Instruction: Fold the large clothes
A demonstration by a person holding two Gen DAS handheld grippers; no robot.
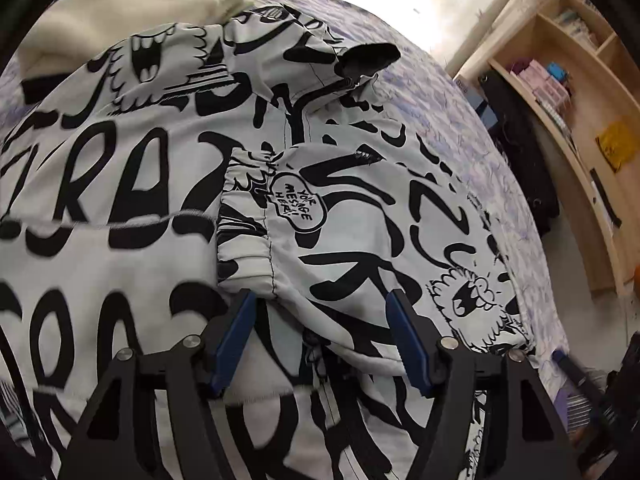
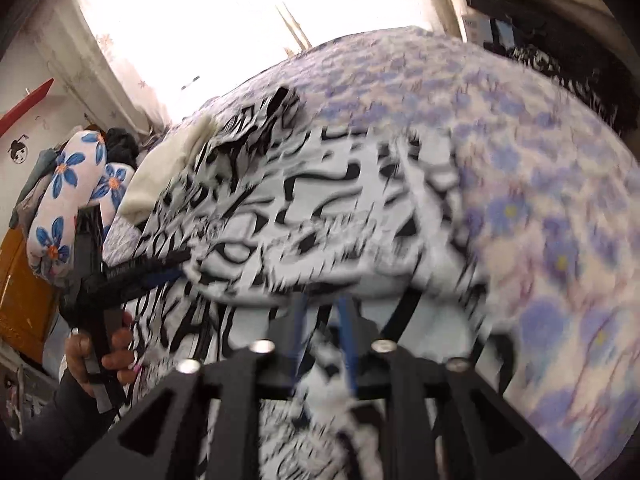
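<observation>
Graffiti-print jacket (image 1: 160, 184) on the floral bedspread (image 1: 460, 128) looks half folded: left gripper (image 1: 320, 320) spread wide, right gripper (image 2: 324, 320) pinched on fabric, final folds left.

the jacket (image 1: 168, 168) is showing white cloth covered in black cartoon lettering and monsters. the bedspread (image 2: 540, 208) is showing a purple-blue flower print on pale ground. the folded garment (image 1: 120, 12) is looking cream. the left gripper (image 1: 320, 304) is showing blue pads on black arms.
</observation>
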